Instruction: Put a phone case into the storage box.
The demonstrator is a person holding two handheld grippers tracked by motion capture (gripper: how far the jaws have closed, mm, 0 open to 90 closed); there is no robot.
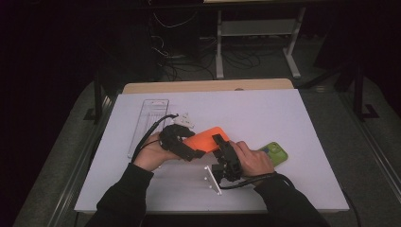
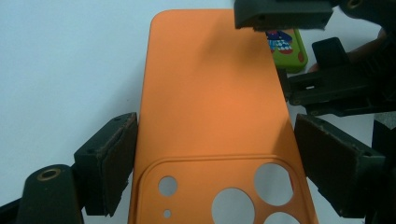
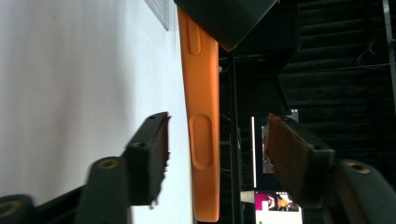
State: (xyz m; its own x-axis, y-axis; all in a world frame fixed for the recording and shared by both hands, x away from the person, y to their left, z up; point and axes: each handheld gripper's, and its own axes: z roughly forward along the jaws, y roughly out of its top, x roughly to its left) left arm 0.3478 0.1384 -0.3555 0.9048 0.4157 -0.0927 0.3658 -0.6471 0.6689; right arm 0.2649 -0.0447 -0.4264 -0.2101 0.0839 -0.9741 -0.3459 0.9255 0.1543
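Observation:
An orange phone case (image 1: 207, 136) is held off the white table (image 1: 293, 113) between my two hands. My left gripper (image 1: 185, 147) is shut on it across its width; in the left gripper view both pads press the long edges of the case (image 2: 210, 93) just above the camera cut-outs. My right gripper (image 1: 220, 143) stands at the case's other end. In the right gripper view the case (image 3: 201, 116) is edge-on between the jaws of that gripper (image 3: 217, 149), with a gap on each side, so it is open around the case.
A green phone case (image 1: 275, 152) with a cartoon print lies on the table right of my right hand. A clear plastic package (image 1: 149, 120) lies at the left, a small white piece (image 1: 185, 120) beside it. A white bracket (image 1: 212, 178) sits near the front edge.

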